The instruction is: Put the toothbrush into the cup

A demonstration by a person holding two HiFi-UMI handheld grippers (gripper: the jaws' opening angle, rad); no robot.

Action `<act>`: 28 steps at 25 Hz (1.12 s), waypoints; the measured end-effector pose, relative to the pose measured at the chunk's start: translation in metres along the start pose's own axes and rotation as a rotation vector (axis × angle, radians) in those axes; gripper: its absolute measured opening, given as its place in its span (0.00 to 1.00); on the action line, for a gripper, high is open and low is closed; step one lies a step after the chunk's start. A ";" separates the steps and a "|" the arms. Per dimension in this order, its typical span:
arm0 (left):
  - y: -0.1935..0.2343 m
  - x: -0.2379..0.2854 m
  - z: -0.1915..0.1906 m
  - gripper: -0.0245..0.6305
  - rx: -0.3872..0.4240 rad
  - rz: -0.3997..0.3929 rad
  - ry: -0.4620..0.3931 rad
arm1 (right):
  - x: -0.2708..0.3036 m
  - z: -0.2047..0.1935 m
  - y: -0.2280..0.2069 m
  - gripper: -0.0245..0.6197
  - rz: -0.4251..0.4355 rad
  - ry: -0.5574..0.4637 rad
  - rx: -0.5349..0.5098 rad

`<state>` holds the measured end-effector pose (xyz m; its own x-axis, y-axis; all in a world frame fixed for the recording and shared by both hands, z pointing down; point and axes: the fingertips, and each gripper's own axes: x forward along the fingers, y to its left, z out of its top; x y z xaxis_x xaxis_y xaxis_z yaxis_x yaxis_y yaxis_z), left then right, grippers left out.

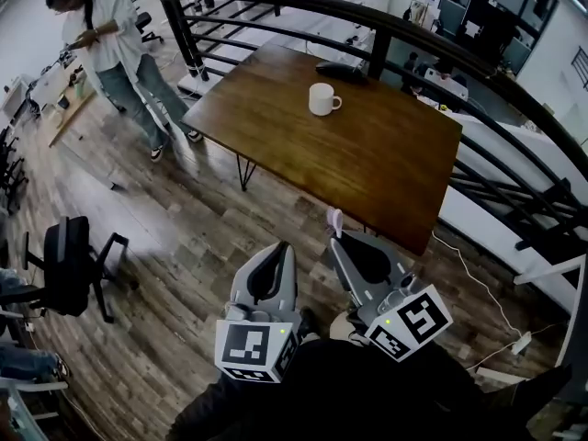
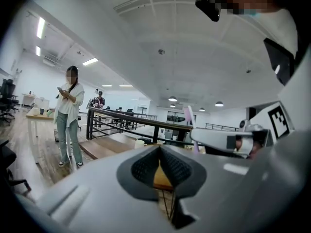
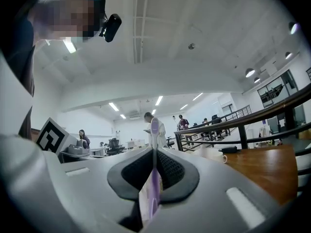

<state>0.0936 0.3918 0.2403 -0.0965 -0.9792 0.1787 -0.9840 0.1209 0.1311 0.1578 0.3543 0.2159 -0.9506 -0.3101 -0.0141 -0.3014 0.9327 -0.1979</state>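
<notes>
A white cup (image 1: 322,98) stands on the far part of the brown wooden table (image 1: 386,154); it shows small in the right gripper view (image 3: 214,154) and in the left gripper view (image 2: 140,143). My right gripper (image 1: 335,237) is shut on a purple toothbrush (image 3: 154,169), whose head (image 1: 334,220) sticks out beyond the jaws, short of the table's near edge. The toothbrush (image 2: 189,118) also shows in the left gripper view. My left gripper (image 1: 287,248) is shut with nothing in it, held beside the right one over the floor.
A black case (image 1: 342,71) lies behind the cup. A dark railing (image 1: 441,49) curves round the table's far side. A person (image 1: 110,44) stands at the far left. A black office chair (image 1: 69,265) is at the left. A white cable (image 1: 487,292) runs on the floor.
</notes>
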 end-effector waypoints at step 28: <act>0.074 0.274 0.047 0.05 0.039 -0.064 0.090 | 0.192 0.027 -0.206 0.07 -0.019 -0.012 0.063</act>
<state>-0.0125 0.1250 0.2534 -0.0216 -0.9659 0.2579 -0.9929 0.0509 0.1075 0.0397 0.0974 0.2274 -0.9438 -0.3298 -0.0210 -0.3134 0.9134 -0.2599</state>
